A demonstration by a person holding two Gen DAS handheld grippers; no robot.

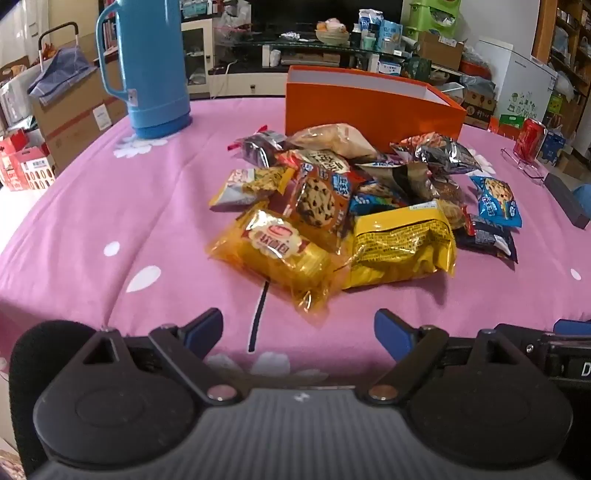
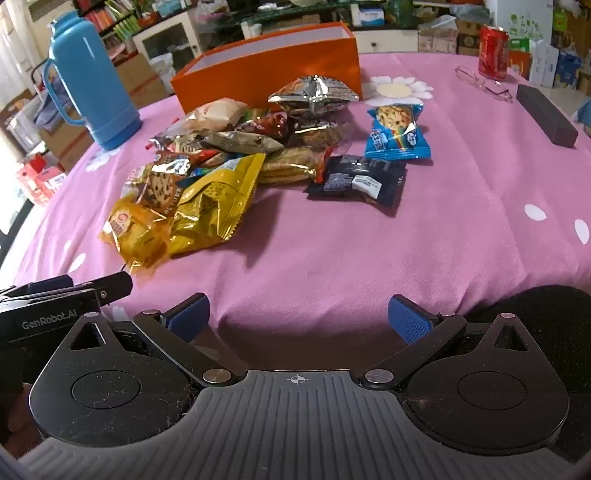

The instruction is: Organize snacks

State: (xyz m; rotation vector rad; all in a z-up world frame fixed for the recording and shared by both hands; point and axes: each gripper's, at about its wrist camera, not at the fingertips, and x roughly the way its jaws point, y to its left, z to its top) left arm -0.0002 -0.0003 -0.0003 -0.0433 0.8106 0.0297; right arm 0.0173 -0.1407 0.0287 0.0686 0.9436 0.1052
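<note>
This is looking like a lived-in home, a cluttered living room: a pink flowered cloth (image 1: pixel 92 229) is covering the tabletop, with a blue thermos jug (image 1: pixel 147 70) and a red drink can (image 2: pixel 493 51) standing on it. Behind, a low glass-topped cabinet (image 1: pixel 236 70) is carrying a bowl of food (image 1: pixel 331 31) and cartons, while cardboard boxes (image 1: pixel 74 118) are piling up on the floor and a bookshelf (image 1: pixel 569 48) is lining the far wall.
</note>
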